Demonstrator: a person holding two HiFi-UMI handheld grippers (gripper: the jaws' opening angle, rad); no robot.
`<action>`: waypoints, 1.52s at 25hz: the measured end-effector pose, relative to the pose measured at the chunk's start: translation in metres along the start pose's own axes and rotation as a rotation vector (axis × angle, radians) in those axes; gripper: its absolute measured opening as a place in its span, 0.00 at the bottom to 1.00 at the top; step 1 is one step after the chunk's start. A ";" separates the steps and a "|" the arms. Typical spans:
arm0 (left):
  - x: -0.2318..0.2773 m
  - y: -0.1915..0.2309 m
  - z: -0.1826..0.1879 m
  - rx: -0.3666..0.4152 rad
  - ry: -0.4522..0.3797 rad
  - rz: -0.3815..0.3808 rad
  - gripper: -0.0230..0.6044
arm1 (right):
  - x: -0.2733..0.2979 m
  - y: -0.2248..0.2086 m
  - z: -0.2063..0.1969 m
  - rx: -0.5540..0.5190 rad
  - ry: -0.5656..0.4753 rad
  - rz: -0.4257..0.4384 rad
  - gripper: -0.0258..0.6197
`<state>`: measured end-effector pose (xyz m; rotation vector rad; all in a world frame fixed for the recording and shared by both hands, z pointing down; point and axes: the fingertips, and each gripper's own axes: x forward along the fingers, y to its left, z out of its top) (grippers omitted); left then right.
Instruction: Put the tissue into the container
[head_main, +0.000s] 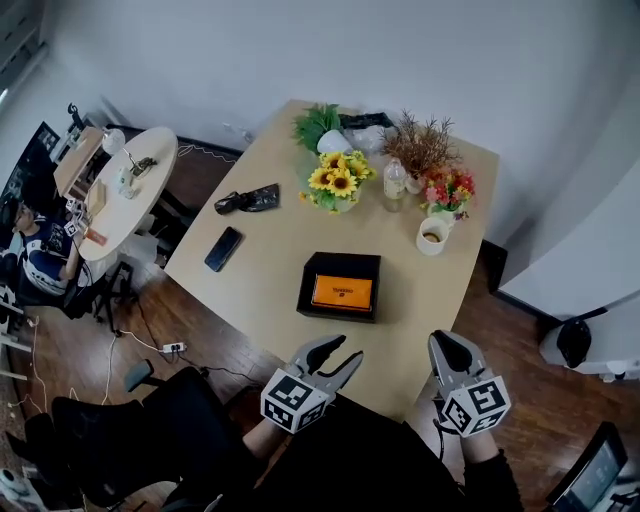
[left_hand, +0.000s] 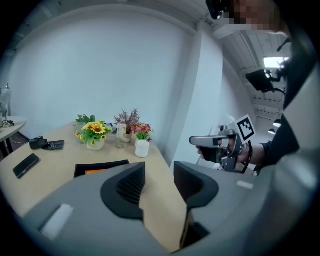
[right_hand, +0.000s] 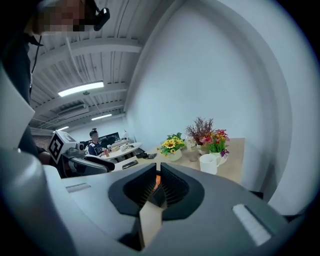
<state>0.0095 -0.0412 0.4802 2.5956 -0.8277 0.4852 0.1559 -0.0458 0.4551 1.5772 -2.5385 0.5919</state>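
A black open box (head_main: 341, 286) with an orange inside lies on the wooden table (head_main: 270, 270), just past both grippers. A white crumpled thing (head_main: 335, 141), perhaps the tissue, sits behind the sunflowers at the far edge. My left gripper (head_main: 346, 350) hovers over the table's near edge, open a little, with nothing between its jaws; in the left gripper view (left_hand: 159, 176) bare tabletop shows through the gap. My right gripper (head_main: 441, 341) is beside it to the right, shut and empty; its jaws (right_hand: 156, 178) nearly touch.
Sunflowers in a pot (head_main: 338, 180), a small bottle (head_main: 395, 180), pink flowers and a white mug (head_main: 433, 236) crowd the far side. A phone (head_main: 223, 248) and a black pouch (head_main: 250, 200) lie at the left. A round table (head_main: 130, 190) with a seated person stands further left.
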 end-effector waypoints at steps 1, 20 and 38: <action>0.002 -0.005 -0.001 0.001 -0.003 0.001 0.29 | -0.005 -0.002 -0.001 0.009 -0.016 -0.004 0.08; 0.006 -0.013 0.018 0.013 -0.060 -0.137 0.29 | -0.028 0.023 0.019 -0.035 -0.144 -0.158 0.08; -0.004 -0.002 0.012 0.010 -0.045 -0.155 0.28 | -0.016 0.040 0.014 -0.042 -0.132 -0.162 0.08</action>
